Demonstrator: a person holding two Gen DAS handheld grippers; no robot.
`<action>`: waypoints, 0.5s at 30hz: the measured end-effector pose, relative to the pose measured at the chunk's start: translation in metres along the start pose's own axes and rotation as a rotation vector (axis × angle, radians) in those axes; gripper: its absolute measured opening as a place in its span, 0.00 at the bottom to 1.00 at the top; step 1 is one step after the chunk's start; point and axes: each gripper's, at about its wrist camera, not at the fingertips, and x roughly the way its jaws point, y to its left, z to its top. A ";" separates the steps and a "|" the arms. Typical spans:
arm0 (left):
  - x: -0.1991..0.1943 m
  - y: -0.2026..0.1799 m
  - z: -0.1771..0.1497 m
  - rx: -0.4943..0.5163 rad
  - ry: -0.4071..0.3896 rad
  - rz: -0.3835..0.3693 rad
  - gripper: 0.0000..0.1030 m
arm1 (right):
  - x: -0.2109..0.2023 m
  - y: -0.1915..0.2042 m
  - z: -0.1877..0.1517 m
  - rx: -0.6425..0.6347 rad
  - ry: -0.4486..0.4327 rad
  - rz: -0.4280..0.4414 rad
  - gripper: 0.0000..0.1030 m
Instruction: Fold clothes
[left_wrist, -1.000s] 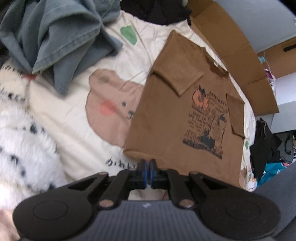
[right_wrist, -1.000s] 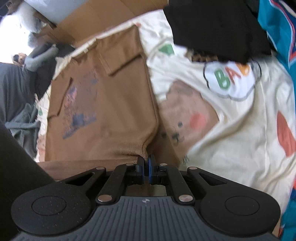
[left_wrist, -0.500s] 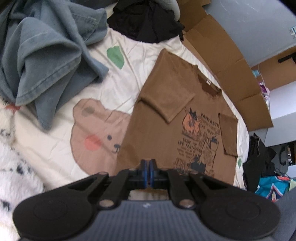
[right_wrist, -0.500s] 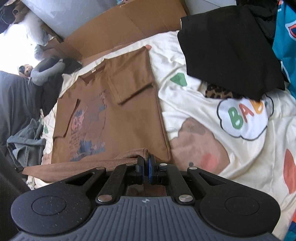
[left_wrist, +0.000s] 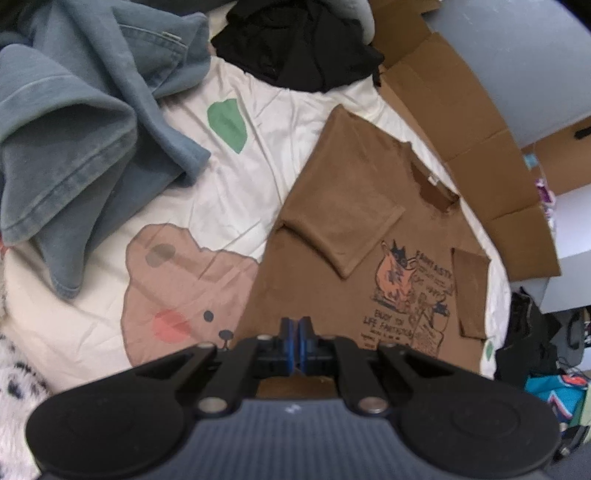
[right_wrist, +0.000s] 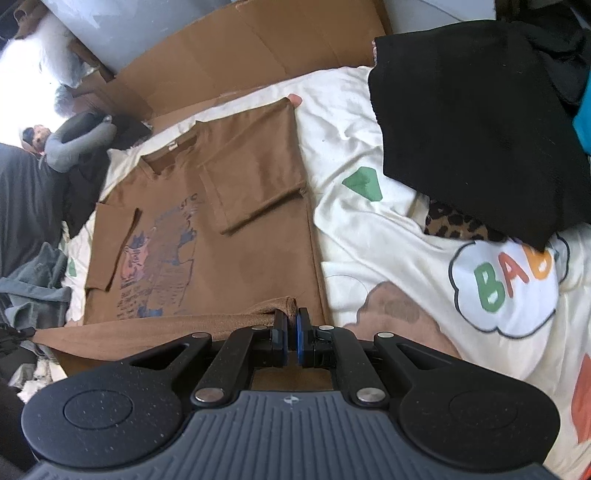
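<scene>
Both of my grippers have carried the brown hem forward since a second ago: more of the shirt's chest print is now covered from my side, and the collar sits closer to the middle of each view. I have the brown T-shirt (left_wrist: 332, 221) lying face up on the cream cartoon bedspread (left_wrist: 240, 192), both sleeves already folded in over the body. My left gripper (left_wrist: 295, 328) is clenched on the shirt's bottom hem at about 6 o'clock in its own view. My right gripper (right_wrist: 291, 325) is likewise clamped tight on the other hem corner, with the lifted hem stretching away toward 9 o'clock as a taut brown band.

As I judge it, the sleeve folds are done and the bottom-to-top fold is partway through; the hem has yet to reach the collar (left_wrist: 432, 184), which lies toward 1 o'clock in the left view. After that I would need to let go and perhaps smooth or halve it again.

Other laundry waits: a blue denim garment (left_wrist: 74, 129) at 10 o'clock in the left view and a black garment (right_wrist: 480, 129) at 2 o'clock in the right view. The left jaws hide the cloth at the pinch, so I think, rather than see, that fabric sits between them.
</scene>
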 end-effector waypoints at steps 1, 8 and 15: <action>0.003 -0.002 0.002 0.010 0.005 0.006 0.03 | 0.004 0.000 0.003 -0.002 0.003 -0.005 0.02; 0.018 -0.006 0.020 0.035 0.009 0.041 0.03 | 0.027 0.006 0.023 -0.035 0.016 -0.026 0.02; 0.032 -0.010 0.031 0.042 -0.002 0.054 0.03 | 0.042 0.010 0.038 -0.072 0.019 -0.035 0.02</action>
